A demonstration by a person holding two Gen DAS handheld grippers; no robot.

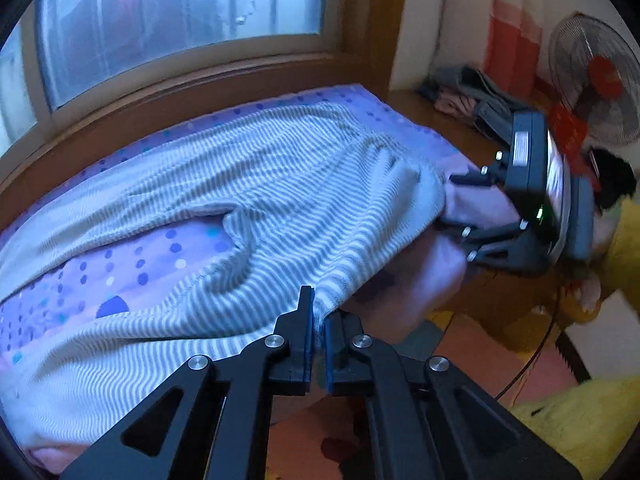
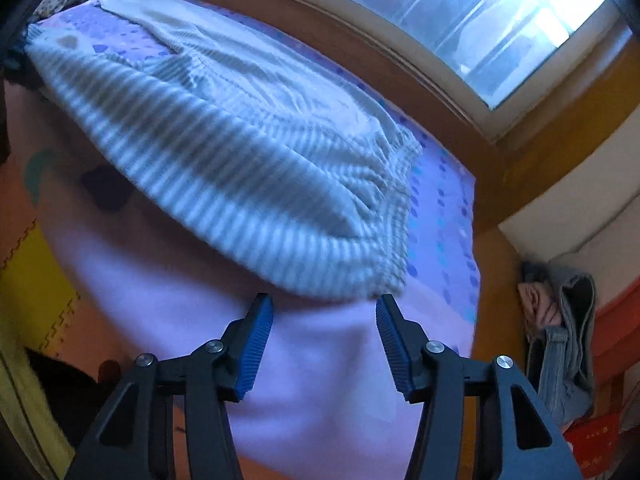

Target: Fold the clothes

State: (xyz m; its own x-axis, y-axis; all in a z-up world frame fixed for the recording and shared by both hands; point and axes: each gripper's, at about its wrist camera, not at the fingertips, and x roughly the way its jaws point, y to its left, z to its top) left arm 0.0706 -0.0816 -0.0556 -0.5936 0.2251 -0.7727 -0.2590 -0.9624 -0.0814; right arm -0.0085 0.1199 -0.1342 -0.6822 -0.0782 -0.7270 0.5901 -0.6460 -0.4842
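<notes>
A home bedroom: dotted bedsheet (image 1: 168, 256), wood-framed window (image 1: 180, 0), standing fan (image 1: 592, 80).

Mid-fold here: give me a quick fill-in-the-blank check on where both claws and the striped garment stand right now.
1. The left claw is shut on the ____ garment.
2. The right claw stands ____, nothing between its pads.
3. The garment lies on a purple sheet printed with ____.
4. Beyond the bed is a wood-framed ____.

Missing words: striped; open; dots; window
</notes>
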